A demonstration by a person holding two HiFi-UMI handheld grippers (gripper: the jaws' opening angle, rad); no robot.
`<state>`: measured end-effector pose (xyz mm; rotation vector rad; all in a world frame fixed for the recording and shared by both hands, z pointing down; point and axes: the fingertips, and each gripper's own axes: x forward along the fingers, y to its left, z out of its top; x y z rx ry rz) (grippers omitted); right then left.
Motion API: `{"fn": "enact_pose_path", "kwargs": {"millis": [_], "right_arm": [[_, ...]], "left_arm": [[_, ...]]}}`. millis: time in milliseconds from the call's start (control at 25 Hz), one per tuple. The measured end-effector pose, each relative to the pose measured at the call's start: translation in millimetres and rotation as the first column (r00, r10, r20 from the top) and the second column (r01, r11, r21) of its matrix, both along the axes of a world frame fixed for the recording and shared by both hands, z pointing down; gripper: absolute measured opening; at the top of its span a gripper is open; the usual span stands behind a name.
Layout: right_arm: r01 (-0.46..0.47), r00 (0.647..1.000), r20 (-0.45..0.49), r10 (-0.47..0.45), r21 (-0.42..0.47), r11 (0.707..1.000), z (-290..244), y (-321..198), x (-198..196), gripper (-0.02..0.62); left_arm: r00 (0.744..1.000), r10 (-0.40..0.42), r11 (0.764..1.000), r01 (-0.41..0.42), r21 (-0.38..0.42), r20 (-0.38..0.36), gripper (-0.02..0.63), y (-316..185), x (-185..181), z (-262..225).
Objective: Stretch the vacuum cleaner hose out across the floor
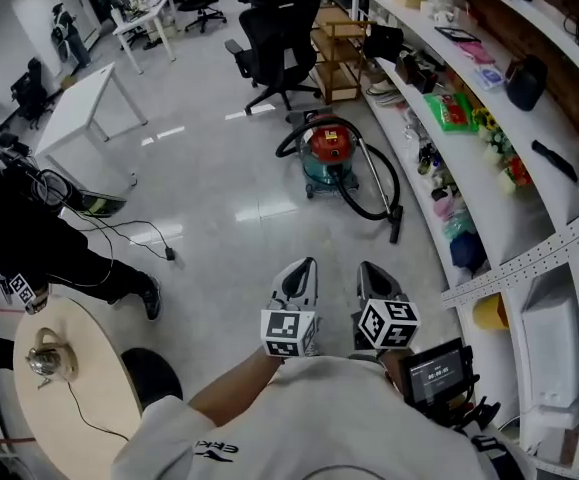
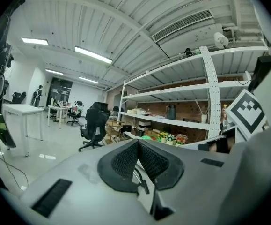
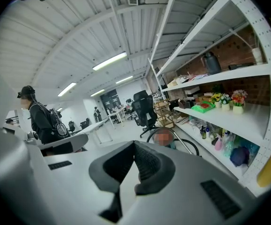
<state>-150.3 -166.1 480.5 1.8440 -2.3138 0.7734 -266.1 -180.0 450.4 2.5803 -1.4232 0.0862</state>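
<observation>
Lying in a black loop around the red and blue vacuum cleaner, the hose sat on the floor, well ahead of the left gripper and the right gripper. The two were side by side, both shut tight and holding nothing. The floor was grey and shiny, with long white shelves on the right, a black chair behind the vacuum cleaner and a person in black on the left.
</observation>
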Motion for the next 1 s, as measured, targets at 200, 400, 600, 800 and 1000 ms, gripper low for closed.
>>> {"fn": "enact_pose_path", "kwargs": {"millis": [200,400,600,800,1000], "right_arm": [[0.017,1.0,-0.008,-0.017,-0.01,1.0,0.9,-41.6,-23.2,0.0],[0.044,0.999,-0.012,-0.044,-0.017,0.999,4.0,-87.8,-32.9,0.001],[0.086,0.996,-0.011,-0.086,-0.02,0.996,8.5,-134.2,-33.8,0.0],[0.123,0.992,0.001,-0.123,-0.023,0.992,9.5,-192.9,-15.1,0.0],[0.163,0.987,0.006,-0.163,-0.02,0.986,11.4,-249.1,8.7,0.0]], "left_arm": [[0.999,-0.035,0.999,0.034,-0.022,-0.017,0.002,-40.1,-28.7,4.7],[0.998,-0.062,0.997,0.061,-0.035,-0.01,0.002,-77.3,-42.2,11.8],[0.994,-0.107,0.993,0.106,-0.042,-0.005,0.002,-117.5,-45.3,16.0],[0.989,-0.145,0.988,0.145,-0.049,0.008,0.002,-171.7,-27.0,16.1],[0.983,-0.184,0.982,0.185,-0.047,0.018,0.002,-225.0,-1.7,14.9]]}}
